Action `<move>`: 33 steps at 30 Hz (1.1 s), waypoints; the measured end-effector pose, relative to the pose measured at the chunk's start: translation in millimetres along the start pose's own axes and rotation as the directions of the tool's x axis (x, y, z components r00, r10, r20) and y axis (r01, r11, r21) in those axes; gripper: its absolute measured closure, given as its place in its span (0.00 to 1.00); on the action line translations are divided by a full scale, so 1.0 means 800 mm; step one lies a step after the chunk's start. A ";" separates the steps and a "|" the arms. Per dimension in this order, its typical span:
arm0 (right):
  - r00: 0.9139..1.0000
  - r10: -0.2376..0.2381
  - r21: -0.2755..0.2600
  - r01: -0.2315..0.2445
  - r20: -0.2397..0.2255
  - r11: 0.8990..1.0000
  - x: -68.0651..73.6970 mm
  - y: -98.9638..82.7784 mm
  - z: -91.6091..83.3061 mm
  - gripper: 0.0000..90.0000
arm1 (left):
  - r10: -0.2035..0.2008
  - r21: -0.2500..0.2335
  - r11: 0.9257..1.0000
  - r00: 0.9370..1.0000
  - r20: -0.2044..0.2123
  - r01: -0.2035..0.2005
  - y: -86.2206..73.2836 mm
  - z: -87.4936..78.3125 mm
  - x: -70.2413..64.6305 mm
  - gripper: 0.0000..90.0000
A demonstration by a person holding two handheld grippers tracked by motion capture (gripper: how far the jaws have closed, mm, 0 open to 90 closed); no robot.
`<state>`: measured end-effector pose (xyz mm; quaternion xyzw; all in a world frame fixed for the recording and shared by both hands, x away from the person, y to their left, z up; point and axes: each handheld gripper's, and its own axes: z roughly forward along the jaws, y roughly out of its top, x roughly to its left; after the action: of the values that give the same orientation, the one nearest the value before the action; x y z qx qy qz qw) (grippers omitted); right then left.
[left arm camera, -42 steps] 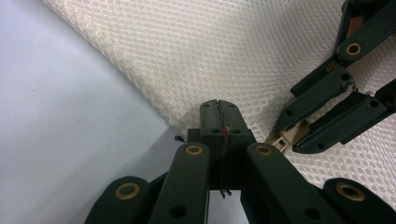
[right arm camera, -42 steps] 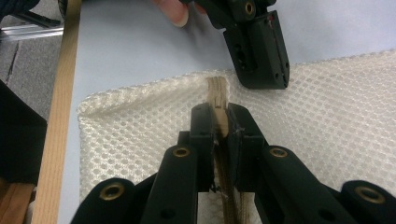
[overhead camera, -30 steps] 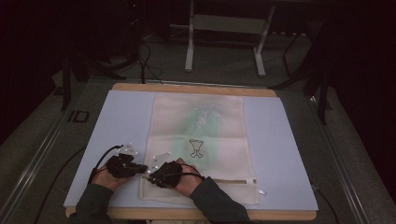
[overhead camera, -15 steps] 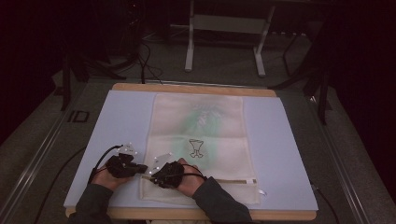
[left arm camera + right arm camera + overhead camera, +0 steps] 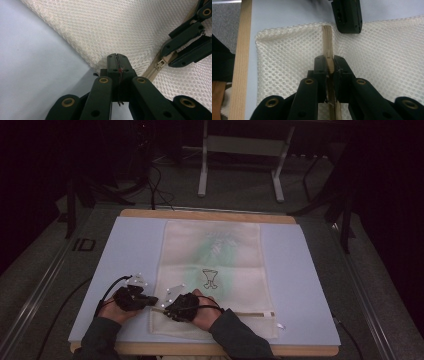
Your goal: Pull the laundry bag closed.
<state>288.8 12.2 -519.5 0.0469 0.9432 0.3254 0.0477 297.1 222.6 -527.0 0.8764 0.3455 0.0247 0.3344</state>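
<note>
While your left gripper pinches the mesh bag edge tight, your right gripper squeezes the zipper pull.

A metal stand and cables beyond the table.

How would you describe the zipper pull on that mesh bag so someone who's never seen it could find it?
On the pale blue mat lies a cream mesh bag; a beige zipper runs along its near end. The zipper pull is the small beige tab pinched by the right gripper, near the bag's left corner.
</note>
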 end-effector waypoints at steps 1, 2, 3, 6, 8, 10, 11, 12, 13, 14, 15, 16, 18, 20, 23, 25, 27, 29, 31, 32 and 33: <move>1.000 -0.001 0.005 0.001 0.001 1.000 0.000 0.000 -0.001 0.91 | 0.000 0.001 1.000 1.000 0.000 0.000 0.000 0.000 0.000 1.00; 1.000 -0.001 0.006 0.001 0.000 1.000 0.000 0.000 -0.002 0.91 | 0.000 0.001 1.000 1.000 -0.001 0.000 0.000 0.000 0.000 1.00; 1.000 -0.002 0.008 0.002 0.000 1.000 -0.001 0.000 -0.002 0.91 | 0.000 0.000 1.000 1.000 -0.001 0.000 0.000 0.000 0.000 1.00; 1.000 0.003 0.008 -0.003 -0.002 1.000 -0.002 -0.001 -0.005 0.91 | -0.004 0.005 1.000 1.000 0.001 0.004 0.001 0.000 0.000 1.00; 1.000 0.005 0.005 -0.005 -0.003 1.000 -0.002 -0.002 -0.005 0.91 | 0.001 0.009 1.000 1.000 0.000 -0.001 0.001 0.000 0.000 1.00; 1.000 0.009 0.003 -0.009 -0.004 1.000 -0.002 -0.003 -0.005 0.91 | 0.000 0.009 1.000 1.000 -0.001 0.000 0.001 0.000 0.000 1.00; 1.000 0.010 0.003 -0.010 -0.005 1.000 -0.002 -0.003 -0.005 0.91 | -0.001 0.009 1.000 1.000 -0.001 0.001 0.001 0.000 0.000 1.00; 1.000 0.009 0.004 -0.009 -0.004 1.000 -0.002 -0.003 -0.005 0.91 | 0.000 0.009 1.000 1.000 -0.001 0.000 0.001 0.000 0.000 1.00; 1.000 0.009 0.005 -0.009 -0.006 1.000 -0.002 -0.003 -0.005 0.91 | -0.001 0.009 1.000 1.000 0.000 0.001 0.001 0.000 0.000 1.00; 1.000 0.008 0.005 -0.008 -0.006 1.000 -0.002 -0.003 -0.005 0.91 | -0.005 0.007 1.000 1.000 0.001 0.005 0.001 0.000 0.000 1.00; 1.000 0.009 0.008 -0.009 -0.007 1.000 -0.002 -0.004 -0.006 0.91 | -0.004 0.009 1.000 1.000 0.000 0.004 0.001 0.000 0.000 1.00; 1.000 0.007 0.011 -0.007 -0.005 1.000 -0.002 -0.004 -0.007 0.91 | -0.004 0.009 1.000 1.000 0.000 0.004 0.001 0.000 0.000 1.00; 1.000 0.009 0.008 -0.009 -0.008 1.000 -0.002 -0.006 -0.008 0.91 | -0.003 0.009 1.000 1.000 0.000 0.003 0.001 0.000 0.000 1.00; 1.000 0.011 0.013 -0.010 -0.006 1.000 -0.001 -0.008 -0.010 0.91 | 0.000 0.010 1.000 1.000 -0.001 0.000 0.001 0.000 0.000 1.00; 1.000 0.012 0.015 -0.012 -0.005 1.000 -0.001 -0.010 -0.012 0.91 | 0.000 0.009 1.000 1.000 -0.002 0.000 0.001 0.000 -0.001 1.00; 1.000 0.013 0.017 -0.012 -0.004 1.000 -0.001 -0.011 -0.014 0.91 | 0.001 0.009 1.000 1.000 -0.001 -0.001 0.001 0.000 0.000 1.00; 1.000 0.011 0.019 -0.011 -0.005 1.000 -0.001 -0.012 -0.015 0.91 | 0.000 0.009 1.000 1.000 -0.001 0.000 0.001 0.000 0.000 1.00; 1.000 0.011 0.019 -0.011 -0.003 1.000 -0.001 -0.013 -0.016 0.91 | 0.001 0.008 1.000 1.000 -0.002 0.000 0.001 0.000 0.000 1.00; 1.000 0.008 0.020 -0.008 -0.002 1.000 -0.001 -0.014 -0.017 0.91 | 0.000 0.008 1.000 1.000 -0.001 0.000 0.001 0.000 0.000 1.00; 1.000 0.007 0.019 -0.007 -0.003 1.000 -0.001 -0.015 -0.017 0.91 | 0.000 0.009 1.000 1.000 -0.001 0.000 0.001 0.000 0.000 1.00; 1.000 0.007 0.020 -0.007 -0.002 1.000 0.000 -0.015 -0.017 0.91 | 0.001 0.009 1.000 1.000 0.000 -0.001 0.001 0.000 0.000 1.00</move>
<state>286.9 -5.4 -516.1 0.0502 0.9462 0.3164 0.0451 297.4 222.2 -526.3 0.8781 0.3454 0.0234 0.3303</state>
